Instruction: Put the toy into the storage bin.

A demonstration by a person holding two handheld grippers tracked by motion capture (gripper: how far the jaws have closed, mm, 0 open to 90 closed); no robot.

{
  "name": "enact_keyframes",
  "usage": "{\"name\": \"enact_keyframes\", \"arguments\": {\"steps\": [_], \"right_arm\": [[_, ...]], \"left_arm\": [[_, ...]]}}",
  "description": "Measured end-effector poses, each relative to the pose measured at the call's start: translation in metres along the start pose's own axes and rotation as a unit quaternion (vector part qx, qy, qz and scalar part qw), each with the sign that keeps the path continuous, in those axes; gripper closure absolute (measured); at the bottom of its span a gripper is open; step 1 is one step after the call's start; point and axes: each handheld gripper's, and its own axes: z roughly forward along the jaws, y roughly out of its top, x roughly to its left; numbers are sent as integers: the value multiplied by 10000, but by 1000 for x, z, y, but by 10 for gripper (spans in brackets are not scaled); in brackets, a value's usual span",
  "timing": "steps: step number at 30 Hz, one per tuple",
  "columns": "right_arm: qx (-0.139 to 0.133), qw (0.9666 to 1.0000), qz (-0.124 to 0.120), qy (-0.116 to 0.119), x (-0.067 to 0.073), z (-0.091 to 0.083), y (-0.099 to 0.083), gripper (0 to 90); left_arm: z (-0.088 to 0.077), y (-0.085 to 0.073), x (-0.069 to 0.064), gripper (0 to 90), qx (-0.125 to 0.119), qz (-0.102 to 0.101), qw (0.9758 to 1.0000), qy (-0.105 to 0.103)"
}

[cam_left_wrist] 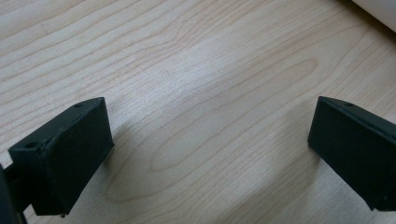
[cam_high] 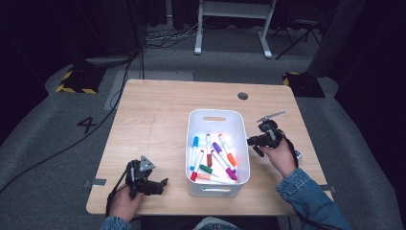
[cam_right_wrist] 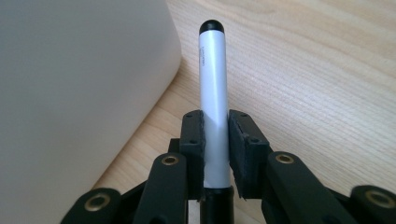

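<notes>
A white marker (cam_right_wrist: 212,70) with a black tip stands between the jaws of my right gripper (cam_right_wrist: 215,126), and both pads press on its barrel. In the high view my right gripper (cam_high: 253,141) is just right of the white bin (cam_high: 215,113), pointing toward its side wall (cam_right_wrist: 70,93). Several coloured markers (cam_high: 213,158) lie inside the bin. My left gripper (cam_high: 160,185) rests low near the table's front left, left of the bin. Its jaws stand wide apart over bare wood (cam_left_wrist: 196,56), with nothing between them (cam_left_wrist: 210,149).
The wooden table (cam_high: 153,110) has a round cable hole (cam_high: 242,96) at the back right. A corner of the bin (cam_left_wrist: 380,9) shows at the top right of the left gripper view. Cables and a desk frame (cam_high: 234,24) lie on the floor beyond.
</notes>
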Motion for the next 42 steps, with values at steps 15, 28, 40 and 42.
{"name": "enact_keyframes", "arguments": {"steps": [15,28,40,42], "right_arm": [[-538,9984,-55,168,9,-46,4,769],[-886,9954,-188,304,25,-79,7,769],[-1121,9923,-336,404,40,-105,11,769],[-1137,9918,-385,440,44,-109,12,769]], "left_arm": [[0,0,0,0,3,0,10000,-2],[0,0,1,0,-5,34,10000,37],[0,0,0,0,-6,24,10000,35],[0,1,1,0,-7,38,10000,36]]}}
